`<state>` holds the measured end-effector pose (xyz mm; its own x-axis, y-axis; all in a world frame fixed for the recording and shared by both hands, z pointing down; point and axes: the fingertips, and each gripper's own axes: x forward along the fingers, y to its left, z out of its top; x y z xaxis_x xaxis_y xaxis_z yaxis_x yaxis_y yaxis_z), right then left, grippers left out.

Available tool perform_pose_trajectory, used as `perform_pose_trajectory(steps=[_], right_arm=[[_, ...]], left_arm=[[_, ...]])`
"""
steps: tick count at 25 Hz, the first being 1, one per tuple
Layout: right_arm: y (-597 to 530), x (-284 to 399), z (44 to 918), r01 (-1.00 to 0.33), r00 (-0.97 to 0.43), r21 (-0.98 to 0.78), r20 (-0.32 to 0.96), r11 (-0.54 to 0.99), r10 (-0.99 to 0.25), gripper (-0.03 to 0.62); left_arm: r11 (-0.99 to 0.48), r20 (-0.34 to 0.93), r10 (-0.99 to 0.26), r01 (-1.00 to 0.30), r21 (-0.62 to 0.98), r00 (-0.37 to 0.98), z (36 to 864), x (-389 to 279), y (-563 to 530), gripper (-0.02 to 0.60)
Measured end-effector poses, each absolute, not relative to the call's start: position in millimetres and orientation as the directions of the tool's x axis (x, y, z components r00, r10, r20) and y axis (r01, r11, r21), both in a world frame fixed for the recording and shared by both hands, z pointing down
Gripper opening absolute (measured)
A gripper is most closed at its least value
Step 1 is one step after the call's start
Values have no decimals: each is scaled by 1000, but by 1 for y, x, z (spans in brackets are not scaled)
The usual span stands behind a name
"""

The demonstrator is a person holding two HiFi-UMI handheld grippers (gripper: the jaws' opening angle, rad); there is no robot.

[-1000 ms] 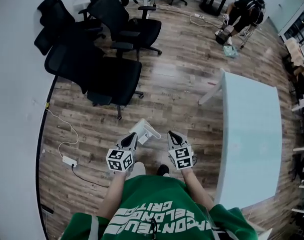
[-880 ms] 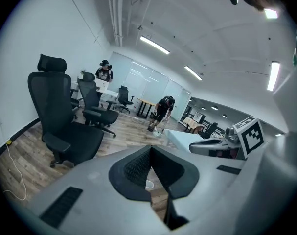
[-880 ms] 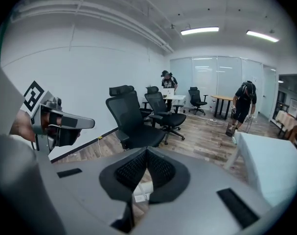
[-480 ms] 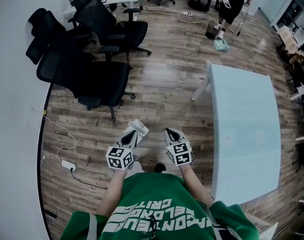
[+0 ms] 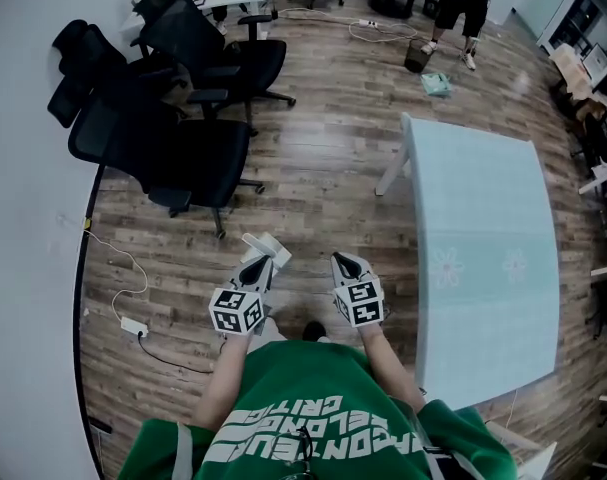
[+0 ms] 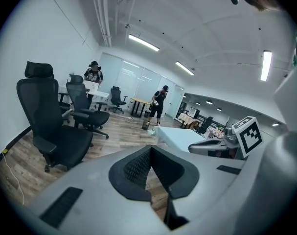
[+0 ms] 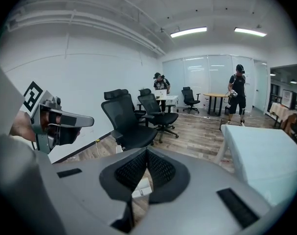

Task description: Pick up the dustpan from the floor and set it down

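Though empty, both tongs (image 6: 150, 150) (image 7: 147, 152) shut

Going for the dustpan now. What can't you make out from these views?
- Head view: the dustpan is small and its near part is covered by the left gripper; handle direction unclear.
- Left gripper view: the gripper's own body hides the floor below; the dustpan is not visible.
- Right gripper view: the right gripper, jaws shut, leaves only a white sliver showing; probably the dustpan, not certain.
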<state>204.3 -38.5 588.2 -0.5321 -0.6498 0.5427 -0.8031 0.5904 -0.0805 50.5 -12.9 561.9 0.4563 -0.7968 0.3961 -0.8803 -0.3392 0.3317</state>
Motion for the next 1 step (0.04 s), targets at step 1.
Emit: perform_pose_trajectory(steps=[1], right_arm=[[-37, 208, 589, -805, -530, -82, 543, 587, -651, 9]], left_arm=[[-341, 396, -796, -880, 331, 458, 562, 53, -11, 2]])
